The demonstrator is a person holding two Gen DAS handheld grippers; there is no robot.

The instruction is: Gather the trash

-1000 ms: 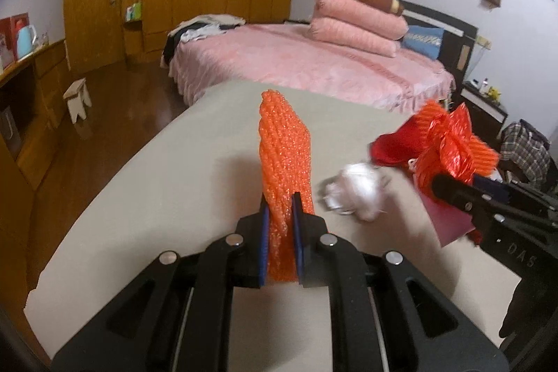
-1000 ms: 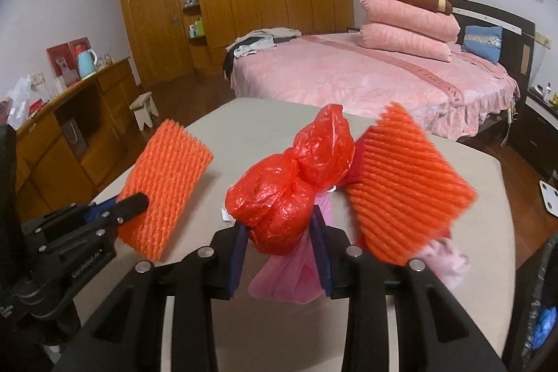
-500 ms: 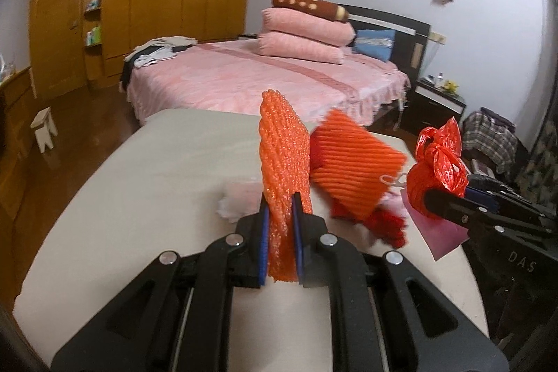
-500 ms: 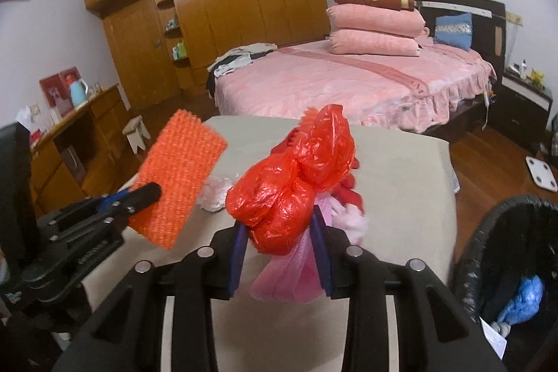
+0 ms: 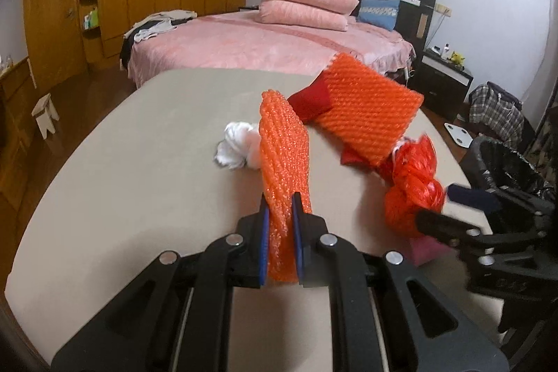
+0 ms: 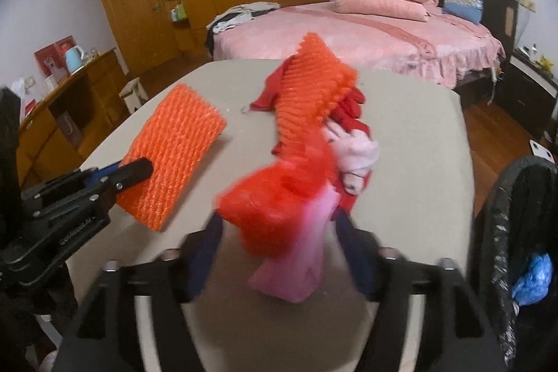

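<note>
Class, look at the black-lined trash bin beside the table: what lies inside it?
Inside the trash bin, a crumpled blue bag rests against the black liner. Its bottom is cut off, so other contents cannot be seen.

Beige table fills centre of both views. On it, middle-right of left wrist view: orange foam net resting over a red cloth, white crumpled wad just left of them. Pale pink-white wad beside red cloth in right wrist view.
</note>
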